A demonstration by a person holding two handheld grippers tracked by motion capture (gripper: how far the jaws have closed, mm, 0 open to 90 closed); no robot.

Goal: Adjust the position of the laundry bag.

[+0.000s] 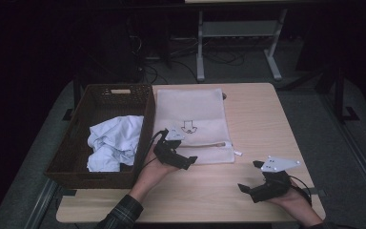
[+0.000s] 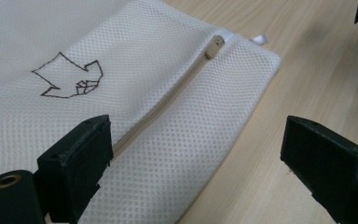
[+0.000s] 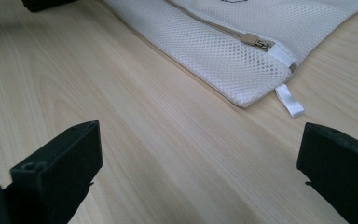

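Flat white mesh bag (image 2: 177, 140), beige zipper (image 2: 168, 100)

**Count on the table, taken from the mesh bag**

I count one white mesh bag (image 1: 190, 125) lying flat. On it I see one zipper (image 2: 168, 100), one zipper pull (image 3: 253, 40), one drawn arrow mark (image 2: 70, 77) and one small white tag (image 3: 289, 100) at its corner. Left of the bag stands one brown woven basket (image 1: 66, 143), and in it one crumpled pale blue cloth (image 1: 112, 140). Near the bag's front edge I hold two grippers: the left gripper (image 1: 183, 162), the right gripper (image 1: 250, 176). One wooden table (image 1: 257, 114) bears it all.
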